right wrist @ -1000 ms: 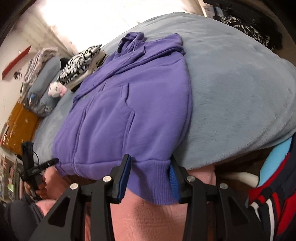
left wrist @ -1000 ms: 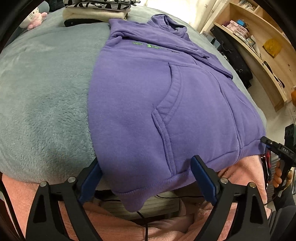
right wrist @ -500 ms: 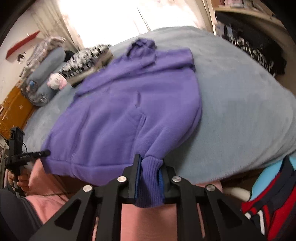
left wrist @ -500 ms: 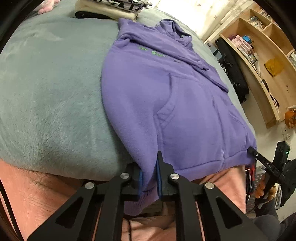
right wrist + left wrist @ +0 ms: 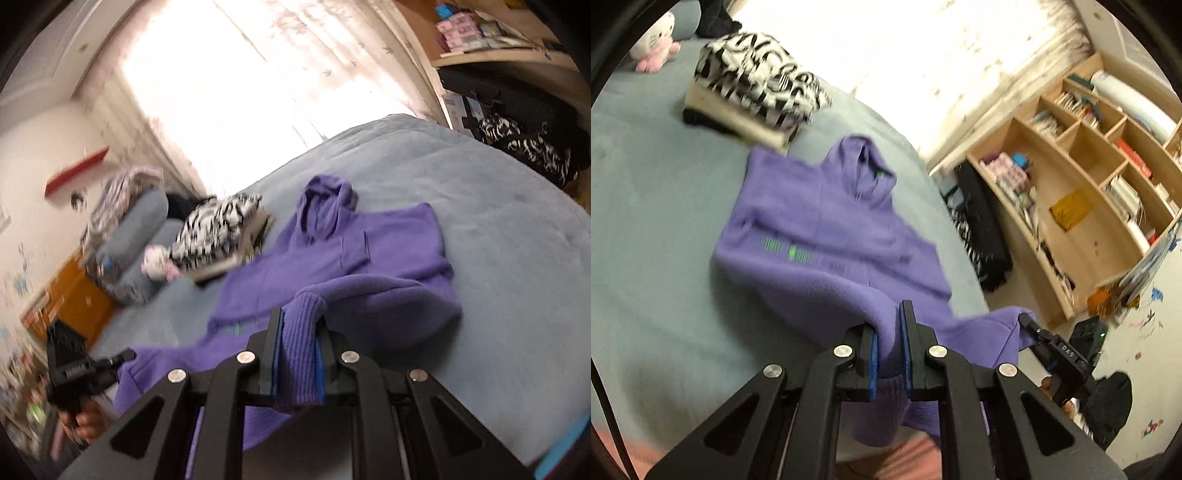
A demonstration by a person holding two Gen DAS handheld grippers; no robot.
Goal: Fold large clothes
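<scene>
A purple hoodie (image 5: 820,229) lies on the grey-blue bed (image 5: 646,221), hood toward the window. My left gripper (image 5: 888,321) is shut on the left corner of its bottom hem, which is lifted off the bed. In the right wrist view my right gripper (image 5: 301,321) is shut on the ribbed right corner of the hem of the hoodie (image 5: 351,251), also raised. The lifted lower part bulges over the body. Each gripper shows in the other's view: the right gripper (image 5: 1030,323) pinching cloth, the left gripper (image 5: 125,356) held by a hand.
A folded stack topped by a black-and-white garment (image 5: 753,92) sits beyond the hoodie, with a pink-and-white plush toy (image 5: 655,48) by it. Wooden shelves (image 5: 1089,184) stand right of the bed. Grey cushions (image 5: 133,229) lie at the bed's far left. Bare blanket (image 5: 498,240) stretches right of the hoodie.
Both grippers closed on the hem corners at the bed's near edge, then rose and tilted upward, lifting the hem so the lower hoodie now arches above the rest.
</scene>
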